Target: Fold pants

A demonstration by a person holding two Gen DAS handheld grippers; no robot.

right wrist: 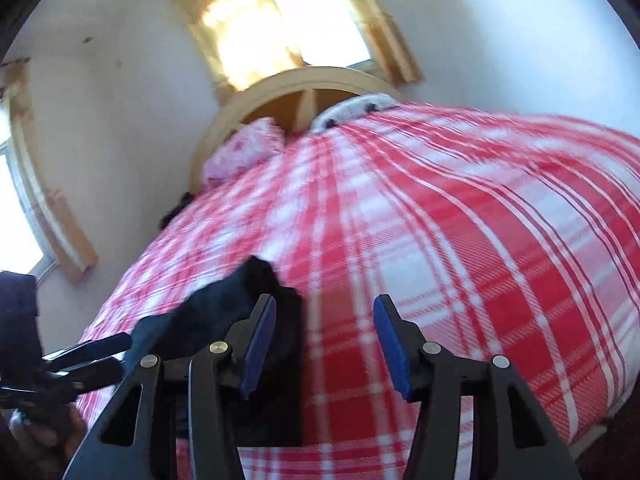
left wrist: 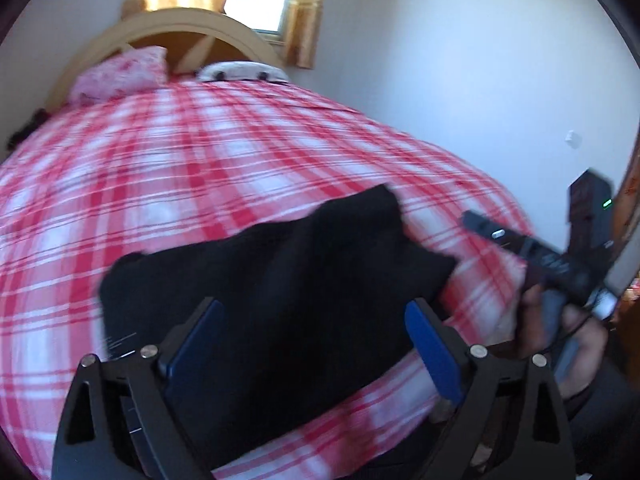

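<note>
Here, black pants (bunched), plaid bedspread

A bed in red-and-white plaid bears black pants, a pink pillow and a white pillow.

Motion blurs the plaid bedspread; the pants run behind blue pads (near edge hidden).

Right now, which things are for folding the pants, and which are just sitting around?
For the job: black pants, left tool, right tool, red plaid bedspread they lie on.
Just there: pink pillow, white pillow, wooden headboard, yellow curtains.
</note>
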